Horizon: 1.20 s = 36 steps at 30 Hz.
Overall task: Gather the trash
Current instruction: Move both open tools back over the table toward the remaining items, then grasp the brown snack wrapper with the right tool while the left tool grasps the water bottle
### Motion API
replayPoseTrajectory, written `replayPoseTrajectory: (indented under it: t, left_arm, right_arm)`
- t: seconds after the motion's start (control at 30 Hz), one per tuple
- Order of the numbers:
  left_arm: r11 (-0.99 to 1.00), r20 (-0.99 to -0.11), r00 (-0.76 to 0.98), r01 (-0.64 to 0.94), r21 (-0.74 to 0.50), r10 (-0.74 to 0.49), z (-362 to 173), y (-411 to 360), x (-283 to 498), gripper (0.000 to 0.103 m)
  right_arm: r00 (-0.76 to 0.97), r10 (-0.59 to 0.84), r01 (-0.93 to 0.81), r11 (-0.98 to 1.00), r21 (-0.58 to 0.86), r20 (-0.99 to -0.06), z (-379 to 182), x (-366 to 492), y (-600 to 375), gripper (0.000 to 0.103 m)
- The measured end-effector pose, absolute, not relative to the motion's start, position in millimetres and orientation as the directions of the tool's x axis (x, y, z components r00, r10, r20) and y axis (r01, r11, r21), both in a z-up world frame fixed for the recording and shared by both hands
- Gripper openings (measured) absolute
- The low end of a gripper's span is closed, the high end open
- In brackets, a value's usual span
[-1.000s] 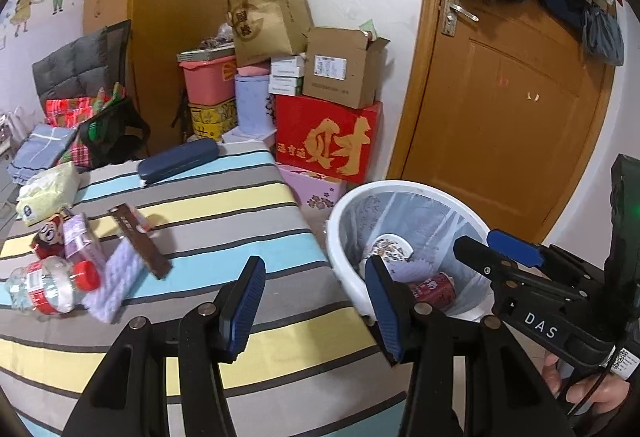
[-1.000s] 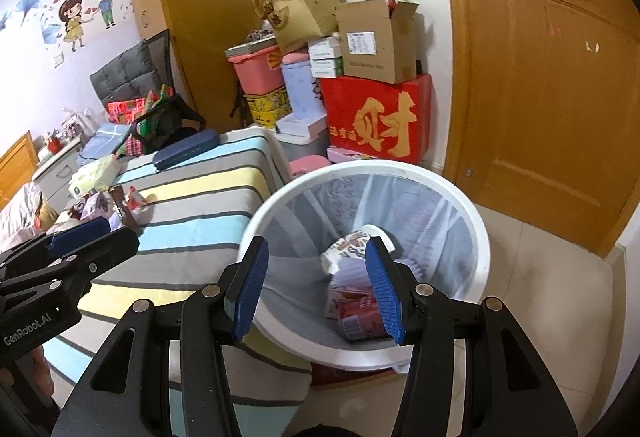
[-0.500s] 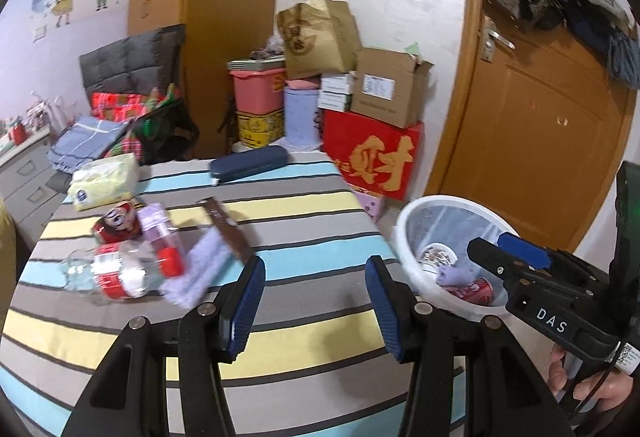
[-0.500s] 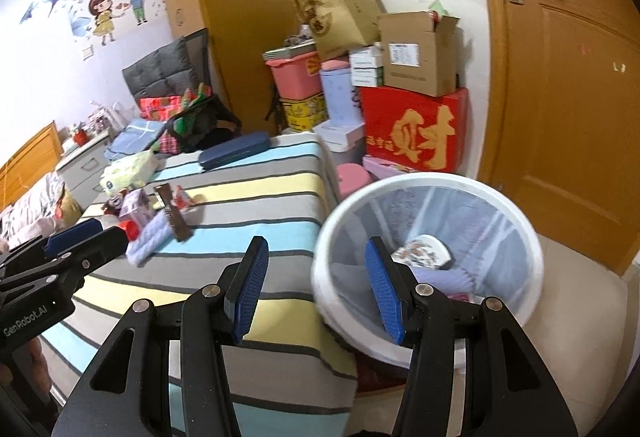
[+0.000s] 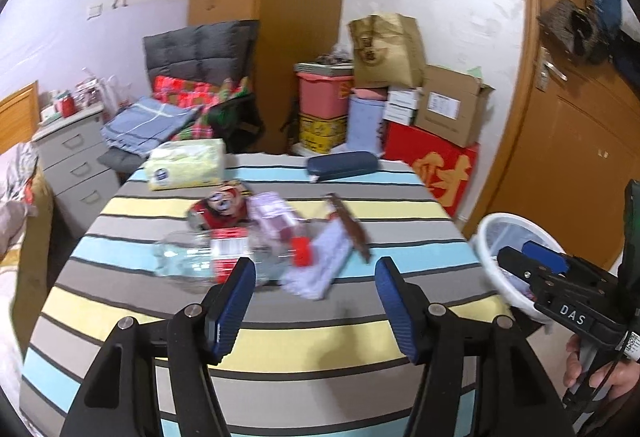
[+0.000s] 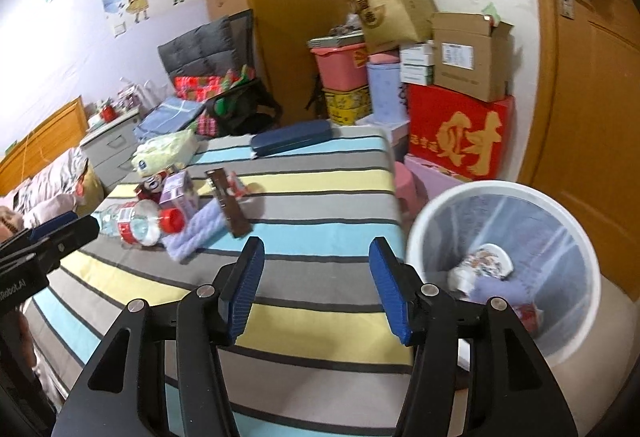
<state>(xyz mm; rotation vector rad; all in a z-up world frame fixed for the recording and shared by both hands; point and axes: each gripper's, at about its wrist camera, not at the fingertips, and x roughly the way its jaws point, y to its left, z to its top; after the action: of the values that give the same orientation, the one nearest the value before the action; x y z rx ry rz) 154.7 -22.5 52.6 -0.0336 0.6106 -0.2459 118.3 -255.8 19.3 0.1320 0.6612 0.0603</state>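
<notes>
Currently, both grippers are being held above the striped table (image 5: 320,333) with nothing between their blue pads. The left gripper (image 5: 316,301) is being kept with its jaws wide apart over the near edge, pointed toward a cluster of trash lying around the table's middle. The right gripper (image 6: 316,285) is likewise being held with its jaws spread, over the table's right edge, just beside the white trash bin (image 6: 416,237) standing on the floor past that edge.

Within the cluster, a clear plastic bottle (image 5: 208,261) with a red cap is lying on its side, touching a lavender cloth (image 5: 320,265). A brown wrapper (image 5: 348,229) is resting tilted across the cloth's far end. A red can (image 5: 218,209) and a small purple carton (image 5: 272,217) are lying just behind the bottle. A yellow tissue pack (image 5: 186,165) is sitting at the far left corner, and a dark blue case (image 5: 342,165) along the far edge.

Inside the bin, a patterned paper cup (image 6: 486,263), something lavender and a red can are lying at the bottom.
</notes>
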Motion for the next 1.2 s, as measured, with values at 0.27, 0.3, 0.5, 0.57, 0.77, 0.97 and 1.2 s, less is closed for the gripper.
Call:
replayPoseTrajectory:
  t: [0.27,0.3,0.5,0.57,0.77,0.97,1.2]
  left_arm:
    - [0.980,-0.581,0.790,0.174,-0.099,-0.199,46.3,25.2,174.5,0.067]
    - [0.979,-0.582,0.787,0.174,-0.109,-0.205,45.1,30.2,177.9,0.067]
    - [0.973,-0.586,0.778,0.205,-0.106,-0.228,39.0,48.4,201.2,0.068]
    - [0.966,-0.592,0.765,0.229,-0.120,-0.254,37.7,53.9,212.2,0.069]
    - [0.960,-0.621,0.740,0.267,-0.083,-0.259,32.7,58.4,245.4,0.069]
    - [0.938,-0.665,0.681,0.335,-0.090,-0.307,18.0,59.4,273.0,0.069]
    - [0.913,-0.700,0.615,0.385,-0.135,-0.363,1.7,61.9,275.4,0.069]
  right_arm:
    - [0.767,0.151,-0.097,0.988,0.121,-0.624,13.8,138.5,-224.9,0.057]
    - [0.757,0.156,-0.101,0.987,0.122,-0.634,11.8,143.2,-221.4,0.058]
    - [0.729,0.201,-0.135,0.979,0.151,-0.655,2.9,163.3,-207.4,0.061]
    - [0.726,0.197,-0.150,0.980,0.129,-0.658,0.6,169.6,-201.4,0.061]
    - [0.699,0.200,-0.168,0.979,0.114,-0.687,-9.3,192.8,-193.2,0.061]
    - [0.676,0.199,-0.179,0.978,0.104,-0.710,-15.5,210.4,-192.3,0.061]
    - [0.639,0.221,-0.224,0.970,0.096,-0.736,-22.5,221.7,-190.6,0.061]
